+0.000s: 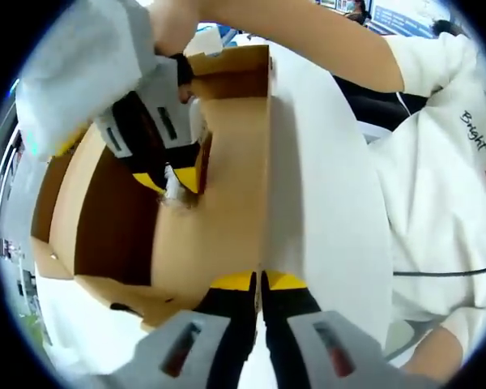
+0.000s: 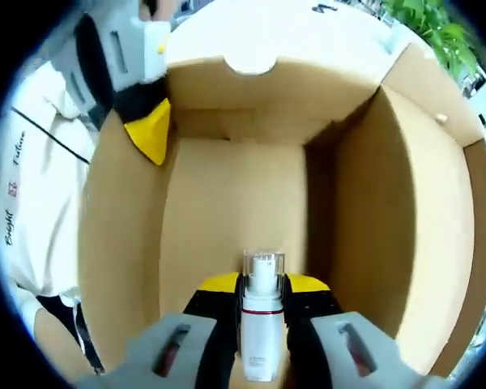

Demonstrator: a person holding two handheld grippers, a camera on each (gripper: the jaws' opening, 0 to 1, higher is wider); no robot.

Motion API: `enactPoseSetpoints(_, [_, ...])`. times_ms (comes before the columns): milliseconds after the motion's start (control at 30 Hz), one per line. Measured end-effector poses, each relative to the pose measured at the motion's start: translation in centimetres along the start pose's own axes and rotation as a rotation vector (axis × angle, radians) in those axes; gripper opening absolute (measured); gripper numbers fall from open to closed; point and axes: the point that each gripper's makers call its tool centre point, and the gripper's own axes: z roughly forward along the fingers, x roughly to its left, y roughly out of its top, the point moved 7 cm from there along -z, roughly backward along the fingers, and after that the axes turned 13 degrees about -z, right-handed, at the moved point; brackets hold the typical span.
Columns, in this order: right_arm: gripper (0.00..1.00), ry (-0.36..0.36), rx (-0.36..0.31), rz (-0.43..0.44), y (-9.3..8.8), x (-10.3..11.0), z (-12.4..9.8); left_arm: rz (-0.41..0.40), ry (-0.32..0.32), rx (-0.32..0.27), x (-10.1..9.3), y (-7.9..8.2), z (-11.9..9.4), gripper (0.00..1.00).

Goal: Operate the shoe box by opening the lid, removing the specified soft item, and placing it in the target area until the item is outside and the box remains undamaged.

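In the right gripper view, my right claw point(image 2: 262, 296) is inside the open cardboard box point(image 2: 227, 211), its jaws clamped on a small white bottle point(image 2: 262, 324) with a clear cap. The bottle stands upright between the yellow-tipped jaws, low in the box, with the brown floor and walls all around it. The box's far wall carries a half-round cut-out in its top edge, and a side flap stands out on the right.

In the same view my left claw point(image 2: 150, 130) shows at the upper left, its yellow tip lying against the box's left wall.

In the left gripper view, my left claw point(image 1: 259, 281) has its jaws together at the near edge of the box point(image 1: 219, 219), and I judge that they pinch the cardboard wall, though the contact itself is hard to make out. The right claw point(image 1: 176, 180) reaches down into the box from the upper left, holding the bottle point(image 1: 173, 188), seen here as a small pale object between the tips.

The box rests on a white table point(image 1: 324, 194). A person in a white shirt point(image 1: 445, 178) stands at the right, bare forearm stretched across the top.
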Motion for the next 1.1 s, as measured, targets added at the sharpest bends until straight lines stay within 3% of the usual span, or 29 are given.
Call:
enactPoseSetpoints(200, [0.19, -0.135, -0.117, 0.004, 0.6, -0.1, -2.1, 0.0, 0.009, 0.0, -0.1, 0.0, 0.0, 0.03])
enactPoseSetpoints(300, [0.19, -0.105, -0.134, 0.023, 0.3, 1.0, -2.2, 0.002, 0.009, -0.001, -0.1, -0.1, 0.0, 0.03])
enactPoseSetpoints(367, [0.19, -0.09, -0.105, 0.053, -0.3, 1.3, -2.1, 0.003, 0.005, -0.003, 0.0, 0.0, 0.0, 0.03])
enactPoseSetpoints(400, [0.19, -0.086, -0.041, 0.071, -1.0, 1.8, -2.0, 0.001, 0.005, -0.003, 0.0, 0.0, 0.0, 0.03])
enactPoseSetpoints(433, [0.19, -0.079, -0.032, 0.072, -1.2, 2.2, -1.9, 0.0, 0.006, -0.001, 0.0, 0.0, 0.0, 0.03])
enactPoseSetpoints(600, [0.19, -0.155, -0.123, 0.066, -0.8, 2.9, -3.0, -0.001, 0.007, -0.001, 0.1, 0.0, 0.0, 0.03])
enactPoseSetpoints(633, [0.19, -0.204, -0.129, 0.086, -1.0, 1.9, -3.3, 0.001, 0.008, -0.003, 0.1, 0.0, 0.0, 0.03])
enactPoseSetpoints(733, [0.19, -0.289, -0.144, 0.152, -2.0, 1.8, -3.8, 0.003, 0.006, -0.01, 0.1, -0.1, 0.0, 0.03])
enactPoseSetpoints(967, [0.19, -0.426, -0.293, 0.25, -3.3, 2.3, -4.9, 0.001, 0.004, -0.006, 0.1, 0.0, 0.0, 0.03])
enactPoseSetpoints(1100, [0.19, -0.464, -0.389, 0.315, -3.5, 1.9, -5.8, 0.002, 0.006, -0.004, 0.1, 0.0, 0.0, 0.03])
